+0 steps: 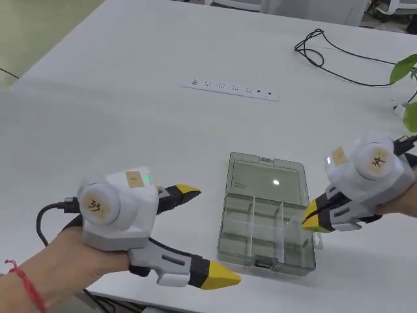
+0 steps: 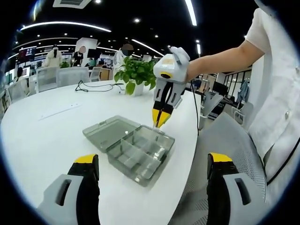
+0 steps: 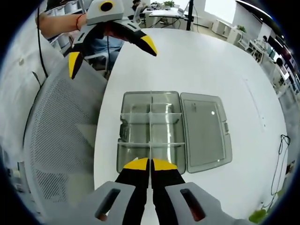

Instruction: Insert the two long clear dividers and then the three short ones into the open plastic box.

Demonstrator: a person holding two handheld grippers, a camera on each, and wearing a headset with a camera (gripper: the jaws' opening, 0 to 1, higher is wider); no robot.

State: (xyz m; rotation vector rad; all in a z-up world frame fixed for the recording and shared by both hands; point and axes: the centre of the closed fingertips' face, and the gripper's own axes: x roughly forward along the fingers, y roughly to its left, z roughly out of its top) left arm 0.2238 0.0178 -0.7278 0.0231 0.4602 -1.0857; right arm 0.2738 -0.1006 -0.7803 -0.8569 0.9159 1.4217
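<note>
**Grid in place, right jaws closed at the box end**

Lies near the front edge of the broad white tabletop (image 1: 130, 98): a smoky clear rectangular plastic box (image 1: 267, 266), with its hinged clear lid (image 1: 267, 175) laid back flat on the far side. Leaves the tray open from above, which suits lowering pieces straight down into their slots. Shows thin clear plastic dividers (image 3: 151, 126) standing inside as a grid, with one line along the length and others crossing it (exact count hard to read through so much transparent plastic). Looks late in the task, judging by that grid.

Hovers at the box's right end, just over the rim: the white right gripper with black, yellow-tipped jaws (image 1: 313, 218), tips pressed together. Shows nothing between them, though a clear sliver would hardly register there, so cannot tell whether a divider is pinched. Fits seating or pressing a piece at that end.

Hangs to the left of the box over bare table: the matching white left gripper (image 1: 205, 233), jaws spread wide and empty, probably held aside to leave the working end free.

Farther back, has a white power strip (image 1: 228, 88), a looped black cable (image 1: 326, 49) and green plant leaves (image 1: 407, 72).
</note>
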